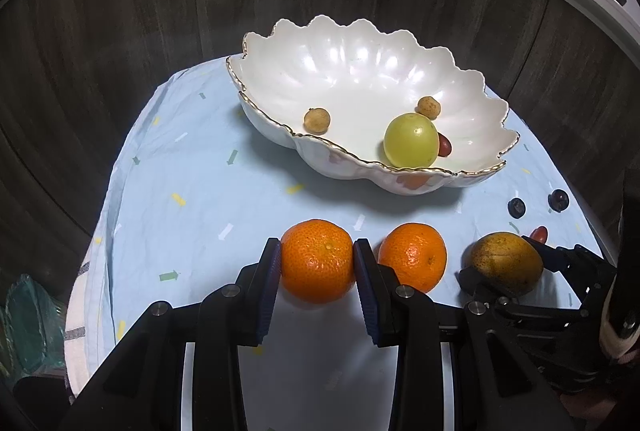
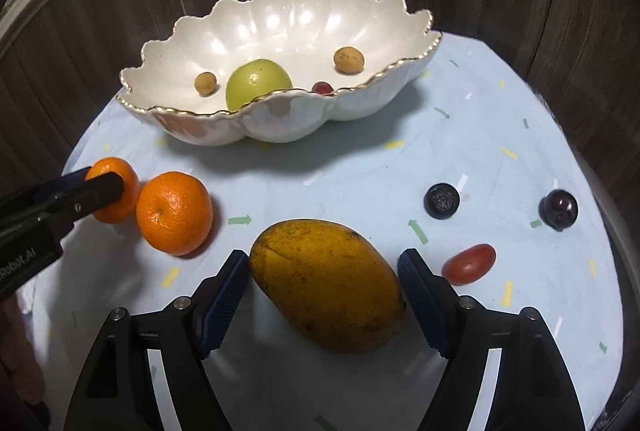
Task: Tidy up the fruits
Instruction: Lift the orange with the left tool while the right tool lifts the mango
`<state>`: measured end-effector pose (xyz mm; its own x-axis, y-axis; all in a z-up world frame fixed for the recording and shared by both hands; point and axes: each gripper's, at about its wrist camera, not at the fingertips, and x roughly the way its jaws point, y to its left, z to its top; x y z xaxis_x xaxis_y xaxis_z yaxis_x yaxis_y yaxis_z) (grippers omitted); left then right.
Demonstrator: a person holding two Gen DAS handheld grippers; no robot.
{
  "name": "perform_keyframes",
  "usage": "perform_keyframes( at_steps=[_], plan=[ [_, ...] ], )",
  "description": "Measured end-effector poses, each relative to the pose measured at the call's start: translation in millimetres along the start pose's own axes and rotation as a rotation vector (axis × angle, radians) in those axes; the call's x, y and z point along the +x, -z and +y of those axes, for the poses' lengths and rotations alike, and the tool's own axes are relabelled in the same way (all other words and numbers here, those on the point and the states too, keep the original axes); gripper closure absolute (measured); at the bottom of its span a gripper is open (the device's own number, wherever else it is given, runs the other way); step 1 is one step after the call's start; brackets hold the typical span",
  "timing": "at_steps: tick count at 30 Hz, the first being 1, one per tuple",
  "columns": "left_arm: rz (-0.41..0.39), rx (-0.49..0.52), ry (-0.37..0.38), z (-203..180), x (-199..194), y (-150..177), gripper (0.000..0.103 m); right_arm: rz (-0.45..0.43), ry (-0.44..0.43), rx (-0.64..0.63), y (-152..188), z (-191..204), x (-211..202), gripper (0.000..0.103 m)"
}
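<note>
2 round orange mandarins sit side by side on the pale blue patterned cloth (image 2: 360,159) covering the surface. Left gripper (image 1: 316,263) has its jaws closed part-way onto the left mandarin (image 1: 317,259), pads pressing both flanks; fruit looks to be resting on the cloth, so likely gripped ready for lifting. Second mandarin (image 1: 413,255) just beside it, untouched. Right gripper (image 2: 322,289) straddles the yellow-orange oval mango (image 2: 328,283), jaws wide; left pad about touching the skin, right pad with a narrow gap, so not gripped. No earlier view, so whether approaching or letting go cannot be told. White scalloped gold-rimmed bowl (image 2: 280,119) stands beyond, holding 1 green round fruit (image 2: 258,85), 2 small tan longans and 1 small red fruit. Loose on the cloth: 2 dark berries, 1 red grape tomato (image 2: 469,263). Bowl looks the collecting point.
</note>
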<state>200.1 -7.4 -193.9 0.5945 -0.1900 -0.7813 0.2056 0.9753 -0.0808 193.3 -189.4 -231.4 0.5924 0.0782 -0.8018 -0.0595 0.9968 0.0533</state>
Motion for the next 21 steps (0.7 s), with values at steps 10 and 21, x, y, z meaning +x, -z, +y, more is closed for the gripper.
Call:
perform_keyframes(
  at_steps=[10,21],
  plan=[
    [-0.003,0.002,0.000,2,-1,-2,0.067,-0.018,-0.002,-0.007,1,0,-3,0.034],
    [-0.023,0.010,-0.002,-5,-17,-4,0.067,-0.048,-0.025,0.016,-7,-5,-23,0.039]
  ],
)
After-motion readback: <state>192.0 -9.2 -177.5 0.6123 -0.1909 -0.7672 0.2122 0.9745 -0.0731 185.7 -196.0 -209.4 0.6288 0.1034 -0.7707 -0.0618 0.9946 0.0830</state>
